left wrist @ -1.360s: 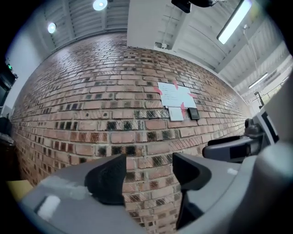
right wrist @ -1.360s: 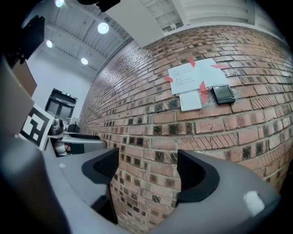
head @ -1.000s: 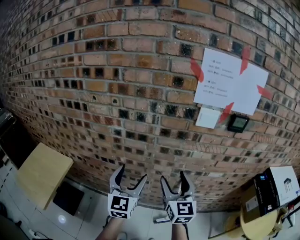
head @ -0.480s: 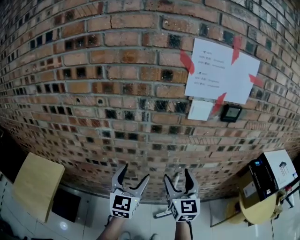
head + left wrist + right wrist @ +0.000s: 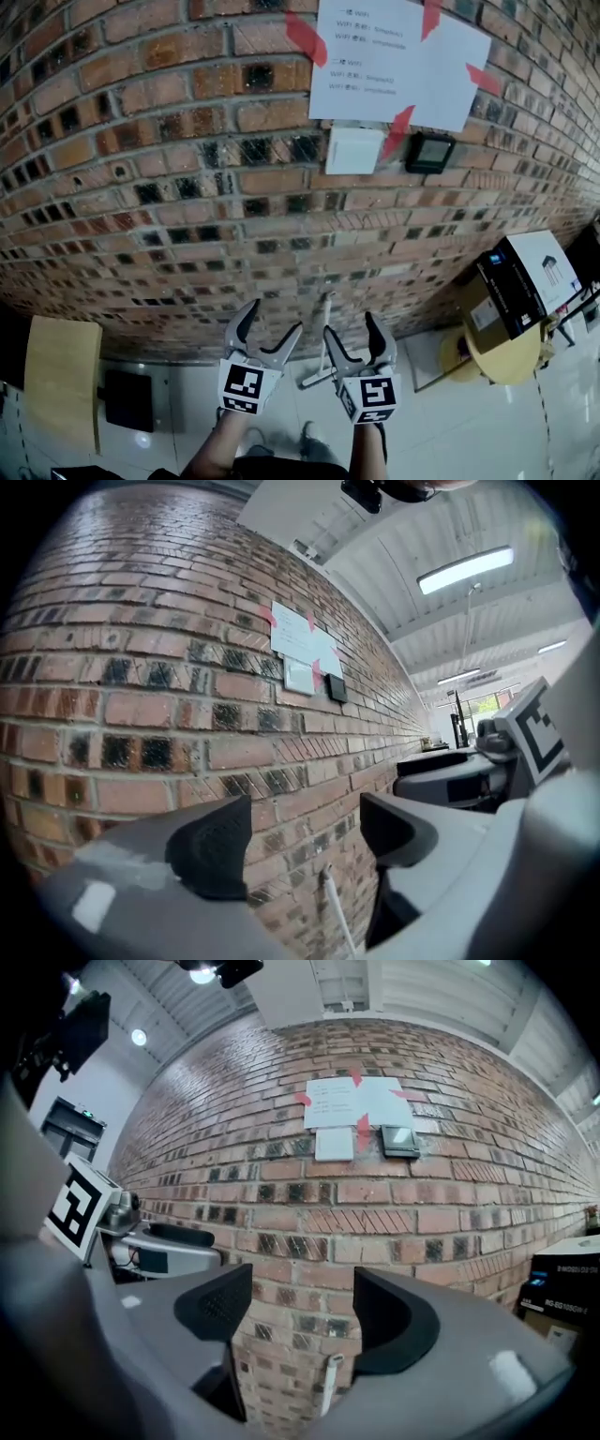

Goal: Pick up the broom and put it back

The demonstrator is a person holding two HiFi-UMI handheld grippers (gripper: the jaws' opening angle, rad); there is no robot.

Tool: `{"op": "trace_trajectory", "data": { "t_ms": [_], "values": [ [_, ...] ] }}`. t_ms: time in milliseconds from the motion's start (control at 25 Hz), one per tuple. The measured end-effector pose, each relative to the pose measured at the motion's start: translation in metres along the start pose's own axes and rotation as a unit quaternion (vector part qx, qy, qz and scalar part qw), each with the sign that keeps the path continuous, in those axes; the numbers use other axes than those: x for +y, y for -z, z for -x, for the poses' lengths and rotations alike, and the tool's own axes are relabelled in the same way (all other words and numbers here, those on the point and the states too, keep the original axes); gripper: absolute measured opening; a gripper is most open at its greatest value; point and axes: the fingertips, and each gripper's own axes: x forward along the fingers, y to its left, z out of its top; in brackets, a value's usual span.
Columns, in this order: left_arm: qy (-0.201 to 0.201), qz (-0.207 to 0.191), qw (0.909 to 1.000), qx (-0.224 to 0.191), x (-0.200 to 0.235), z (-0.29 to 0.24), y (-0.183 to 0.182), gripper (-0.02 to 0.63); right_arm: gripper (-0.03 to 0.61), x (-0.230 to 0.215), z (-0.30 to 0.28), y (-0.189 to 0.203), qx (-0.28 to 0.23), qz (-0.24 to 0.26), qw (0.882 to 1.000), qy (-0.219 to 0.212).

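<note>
I have both tongs held out level towards the brick wall [image 5: 187,187], side by side and just apart. The left gripper [image 5: 272,323] stands with its jaws well apart, and its own view shows only bricks in the gap and no pad pressing on anything. The right gripper [image 5: 352,328] is the same: its jaws are spread wide and it has hold of nothing.

The broom [image 5: 326,314] leans against the foot of the wall, beyond the tongs. From the head view its white handle rises in the space between the two grippers, closer to the right one. In each gripper view the handle's tip shows low in the gap, farther off than the pads and touching neither.

High on the wall are white papers [image 5: 394,56] fixed with red tape, with a white plate [image 5: 353,150] and a small black device [image 5: 429,152] just below them. To the right, a black and white box [image 5: 520,286] sits on a round yellow table [image 5: 502,361]. A wooden tabletop [image 5: 61,375] stands at the far left on the pale tiled floor [image 5: 469,441].
</note>
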Motion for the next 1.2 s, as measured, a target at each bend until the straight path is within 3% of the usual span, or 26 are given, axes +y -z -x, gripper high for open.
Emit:
{"op": "trace_trajectory", "data": {
  "t_ms": [200,440,800,1200],
  "values": [
    [0.049,0.003,0.9981,0.037,-0.03,-0.019,0.03,0.367,0.344,-0.023,0.015,0.044,0.037,-0.024,0.999,0.027],
    [0.072,0.017,0.994,0.08,-0.047,-0.029,0.071,0.357,0.344,-0.032,0.022,0.096,0.085,-0.056,0.994,0.038],
    [0.108,0.022,0.9874,0.113,-0.076,-0.035,0.105,0.356,0.341,-0.045,0.038,0.133,0.109,-0.079,0.989,0.061],
    [0.154,0.029,0.9776,0.14,-0.105,-0.058,0.138,0.354,0.333,-0.101,0.111,0.201,0.161,-0.053,0.98,0.102]
  ]
}}
